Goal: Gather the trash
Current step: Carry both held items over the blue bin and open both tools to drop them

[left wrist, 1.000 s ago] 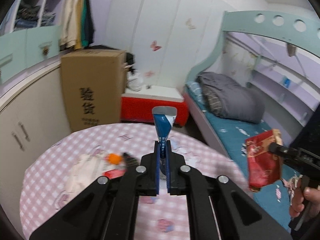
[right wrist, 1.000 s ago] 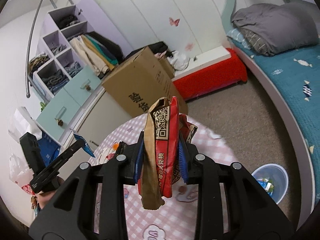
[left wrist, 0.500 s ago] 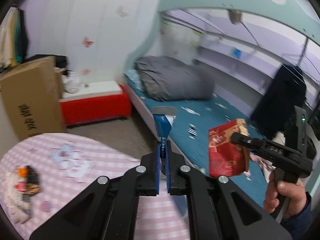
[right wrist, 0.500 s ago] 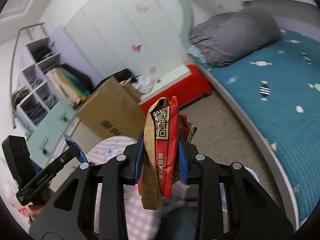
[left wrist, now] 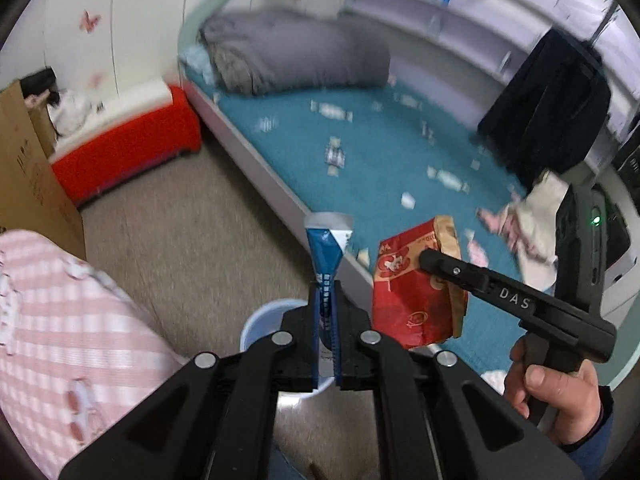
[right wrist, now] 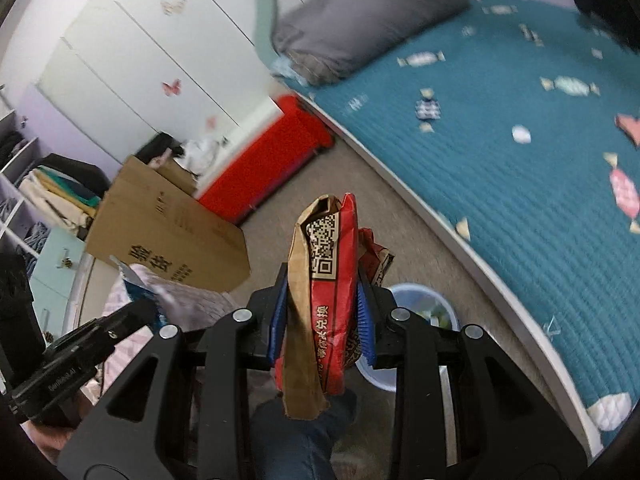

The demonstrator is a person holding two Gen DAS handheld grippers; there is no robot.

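Observation:
My left gripper (left wrist: 327, 312) is shut on a blue and white wrapper (left wrist: 327, 248), which stands up between the jaws. My right gripper (right wrist: 323, 312) is shut on a red and brown paper snack bag (right wrist: 326, 280); the bag also shows in the left wrist view (left wrist: 416, 292), to the right of the wrapper. A light blue trash bin (left wrist: 260, 320) stands on the floor just below and behind my left gripper; in the right wrist view the bin (right wrist: 420, 300) sits right behind my right gripper, with some trash inside.
The pink checked table (left wrist: 60, 320) is at the left. A teal bed (left wrist: 380, 140) with a grey duvet (left wrist: 296, 56) runs along the right. A cardboard box (right wrist: 168, 236) and a red bench (left wrist: 124, 152) stand beyond the beige floor (left wrist: 192, 232).
Both grippers have swung right and down, away from the table, towards the floor by the bed. The trash bin has come into view below them. Both still hold their trash.

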